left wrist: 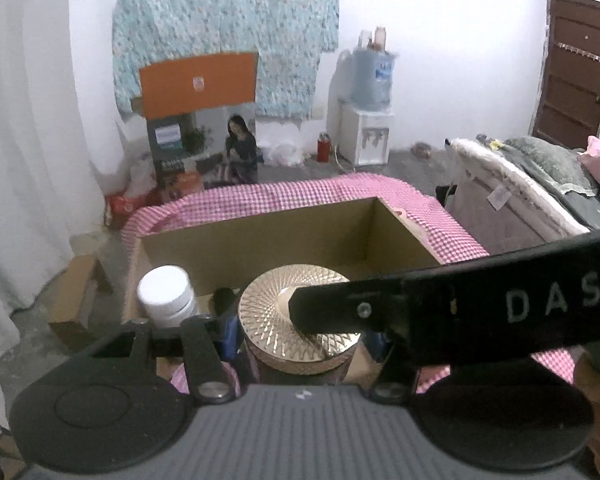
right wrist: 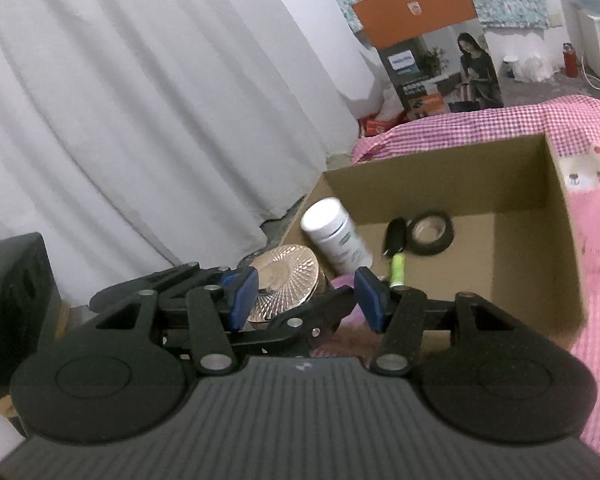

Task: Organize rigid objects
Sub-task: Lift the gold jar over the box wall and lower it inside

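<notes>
My left gripper (left wrist: 300, 334) is shut on a round jar with a gold patterned lid (left wrist: 296, 316), held over the near edge of an open cardboard box (left wrist: 260, 236). A white bottle (left wrist: 167, 295) stands in the box's near left corner. My right gripper (right wrist: 306, 300) is open and empty, just beside the left gripper and the gold-lidded jar (right wrist: 284, 278). In the right wrist view the box (right wrist: 556, 240) holds the white bottle (right wrist: 336, 236), a black tape roll (right wrist: 430, 232) and a small black and green item (right wrist: 396, 252).
The box sits on a pink checked cloth (left wrist: 284, 196). A white curtain (right wrist: 120, 120) hangs at the left. A printed carton with an orange flap (left wrist: 204, 136), a water dispenser (left wrist: 366, 136), a mattress with bedding (left wrist: 520, 188) and a brown door (left wrist: 572, 68) lie beyond.
</notes>
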`<action>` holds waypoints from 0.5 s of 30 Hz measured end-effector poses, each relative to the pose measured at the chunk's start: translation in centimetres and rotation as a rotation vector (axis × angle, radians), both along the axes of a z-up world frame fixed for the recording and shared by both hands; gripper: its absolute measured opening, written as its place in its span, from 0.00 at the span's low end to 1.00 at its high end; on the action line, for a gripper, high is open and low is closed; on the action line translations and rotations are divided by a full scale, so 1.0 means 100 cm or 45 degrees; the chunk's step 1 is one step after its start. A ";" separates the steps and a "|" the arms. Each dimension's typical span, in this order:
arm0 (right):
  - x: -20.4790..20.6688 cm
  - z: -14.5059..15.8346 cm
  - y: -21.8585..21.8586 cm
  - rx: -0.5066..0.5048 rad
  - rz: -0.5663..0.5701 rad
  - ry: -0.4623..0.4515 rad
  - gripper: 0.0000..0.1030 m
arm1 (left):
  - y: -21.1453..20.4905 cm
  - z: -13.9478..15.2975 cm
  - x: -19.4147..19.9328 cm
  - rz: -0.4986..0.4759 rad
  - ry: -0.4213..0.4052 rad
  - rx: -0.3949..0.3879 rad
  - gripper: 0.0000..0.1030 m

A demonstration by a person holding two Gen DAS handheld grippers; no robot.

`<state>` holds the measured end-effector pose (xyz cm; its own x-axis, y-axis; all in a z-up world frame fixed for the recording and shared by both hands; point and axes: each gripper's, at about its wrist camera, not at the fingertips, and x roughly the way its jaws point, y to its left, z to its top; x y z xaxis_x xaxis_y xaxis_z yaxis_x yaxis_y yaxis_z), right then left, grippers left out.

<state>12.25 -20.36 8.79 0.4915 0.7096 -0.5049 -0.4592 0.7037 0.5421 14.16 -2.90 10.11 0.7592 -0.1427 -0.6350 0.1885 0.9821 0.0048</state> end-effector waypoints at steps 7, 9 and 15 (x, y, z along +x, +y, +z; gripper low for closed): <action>0.096 -0.030 0.005 -0.117 0.025 0.239 0.54 | -0.005 -0.042 0.090 0.000 0.275 -0.006 0.57; 0.117 -0.044 0.008 -0.152 0.040 0.315 0.55 | -0.006 -0.057 0.110 0.005 0.350 -0.007 0.57; 0.164 -0.079 0.018 -0.226 0.086 0.469 0.55 | -0.004 -0.094 0.144 0.036 0.504 0.015 0.57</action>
